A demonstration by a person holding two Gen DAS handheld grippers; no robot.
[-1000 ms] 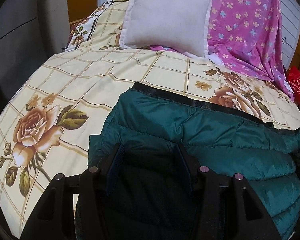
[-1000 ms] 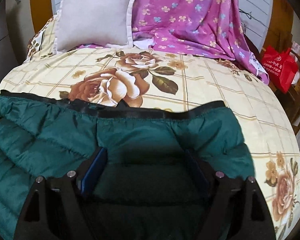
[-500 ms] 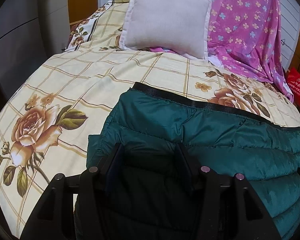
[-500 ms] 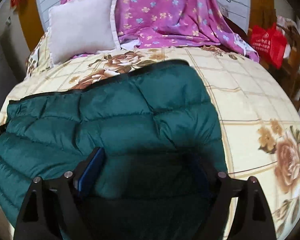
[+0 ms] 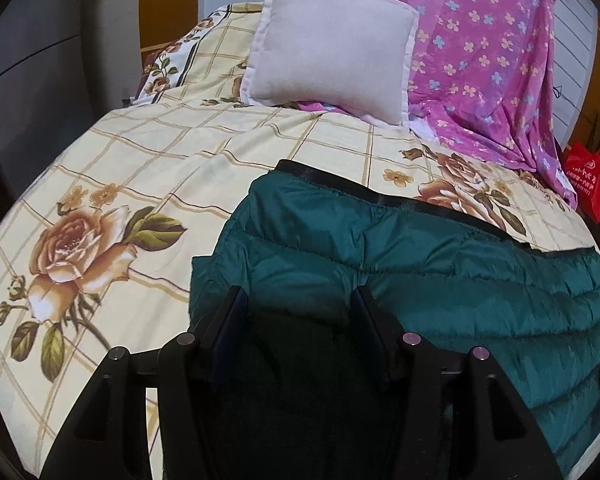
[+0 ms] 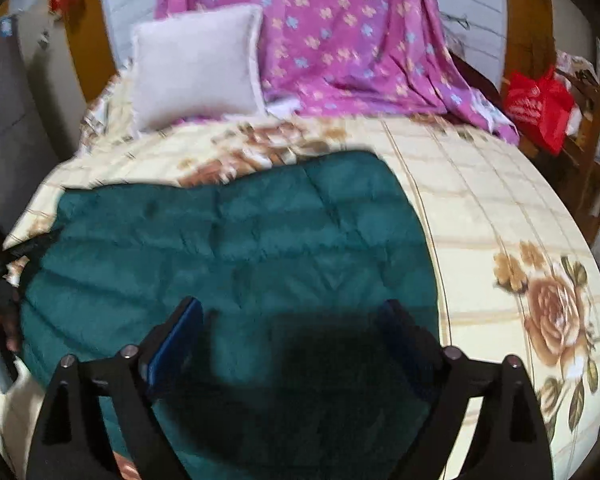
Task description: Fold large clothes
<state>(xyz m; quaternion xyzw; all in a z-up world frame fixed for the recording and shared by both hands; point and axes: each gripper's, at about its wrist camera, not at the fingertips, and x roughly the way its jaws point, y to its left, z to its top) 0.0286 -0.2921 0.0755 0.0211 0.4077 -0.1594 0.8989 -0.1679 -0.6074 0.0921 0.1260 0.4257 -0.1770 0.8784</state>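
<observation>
Left wrist view: the left gripper is spread, empty, above the green jacket; the right gripper likewise.

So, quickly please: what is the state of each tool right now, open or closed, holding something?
Left tool: open, over the green jacket, holding nothing.
Right tool: open, above the jacket, holding nothing.

You see a dark green quilted jacket lying flat on the bed. It is puffy, with stitched horizontal bands, and it has a black band along its far edge. It looks folded into a wide, rounded shape, with layers stacked at the left side. In the right wrist view the jacket is blurred.
</observation>
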